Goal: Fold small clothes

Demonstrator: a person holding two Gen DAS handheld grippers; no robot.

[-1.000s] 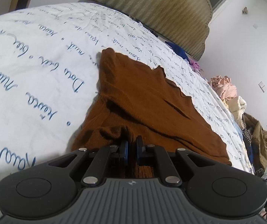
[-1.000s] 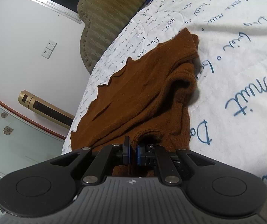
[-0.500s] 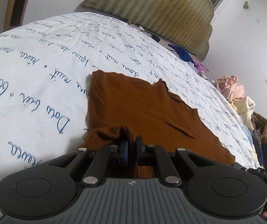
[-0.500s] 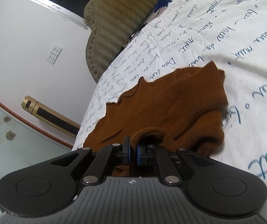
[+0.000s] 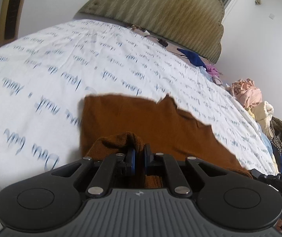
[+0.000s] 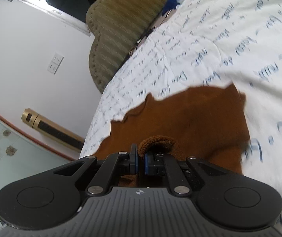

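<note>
White bedding printed with blue handwriting covered the bed [image 5: 42,83], and an olive tufted headboard [image 5: 160,9] stood at its far end against a white wall. On the bed lay the brown garment [image 5: 141,118], spread mostly flat toward the bed's right edge as seen from my left wrist camera, its far edge jagged. My left gripper [image 5: 138,158] was pinching a bunched fold of the brown garment at its near side, blue pads pressed together on the cloth. My right gripper [image 6: 140,161] gripped another raised fold of the same garment [image 6: 190,122], also nearly closed on the fabric. Both views were blurred, so I could only say the lifted folds probably sat above the flat layer. A heap of clothes [image 5: 247,92] lay by the bed's right edge. A gold cylinder [image 6: 48,127] lay near the wall.
</note>
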